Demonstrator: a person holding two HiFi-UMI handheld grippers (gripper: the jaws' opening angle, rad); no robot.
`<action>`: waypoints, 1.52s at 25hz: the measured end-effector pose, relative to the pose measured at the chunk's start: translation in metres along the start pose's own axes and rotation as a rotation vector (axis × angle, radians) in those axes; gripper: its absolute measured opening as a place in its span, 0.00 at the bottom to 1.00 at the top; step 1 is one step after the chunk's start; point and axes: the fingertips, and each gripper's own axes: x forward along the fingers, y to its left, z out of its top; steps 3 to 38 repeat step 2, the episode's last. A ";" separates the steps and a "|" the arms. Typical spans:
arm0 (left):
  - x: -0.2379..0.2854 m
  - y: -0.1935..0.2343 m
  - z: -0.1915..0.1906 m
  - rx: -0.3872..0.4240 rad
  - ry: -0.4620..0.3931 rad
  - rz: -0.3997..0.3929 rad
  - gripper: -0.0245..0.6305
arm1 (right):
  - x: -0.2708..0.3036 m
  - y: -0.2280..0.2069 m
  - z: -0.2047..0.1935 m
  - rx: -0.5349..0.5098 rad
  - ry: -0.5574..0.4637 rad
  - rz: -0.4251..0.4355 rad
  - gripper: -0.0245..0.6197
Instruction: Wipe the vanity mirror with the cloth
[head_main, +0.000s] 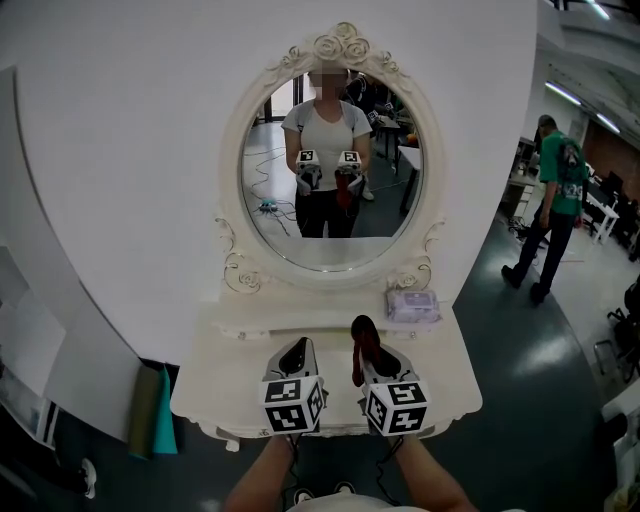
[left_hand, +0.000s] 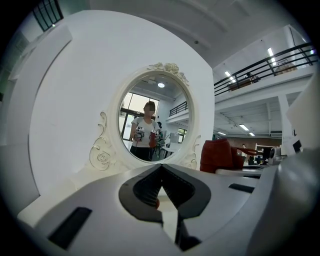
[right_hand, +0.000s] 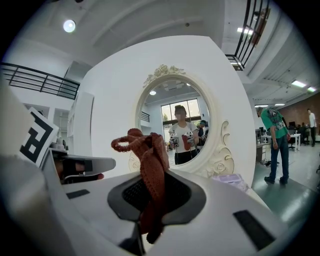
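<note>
Your right gripper (head_main: 366, 345) has its fingers (right_hand: 182, 197) clenched on the reddish-brown cloth (right_hand: 151, 167), which stands up bunched from between them. It is held above the middle of the white desk (head_main: 225, 375), apart from the oval vanity mirror (head_main: 332, 170) at the far side. Your left gripper (head_main: 297, 355) hovers just beside it on the left, fingers (left_hand: 142, 189) closed together on nothing, and both point toward the mirror, which reflects the two grippers. A pale pack of wipes (head_main: 413, 305) lies at the desk's far right, and a person in a green top (head_main: 556, 190) stands further right on the floor.
</note>
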 end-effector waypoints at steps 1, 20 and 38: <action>0.000 -0.001 0.000 -0.001 0.000 -0.001 0.05 | -0.001 -0.001 0.000 0.000 0.001 -0.002 0.13; 0.001 -0.002 0.000 -0.002 0.000 -0.002 0.05 | -0.001 -0.002 -0.001 0.000 0.002 -0.003 0.13; 0.001 -0.002 0.000 -0.002 0.000 -0.002 0.05 | -0.001 -0.002 -0.001 0.000 0.002 -0.003 0.13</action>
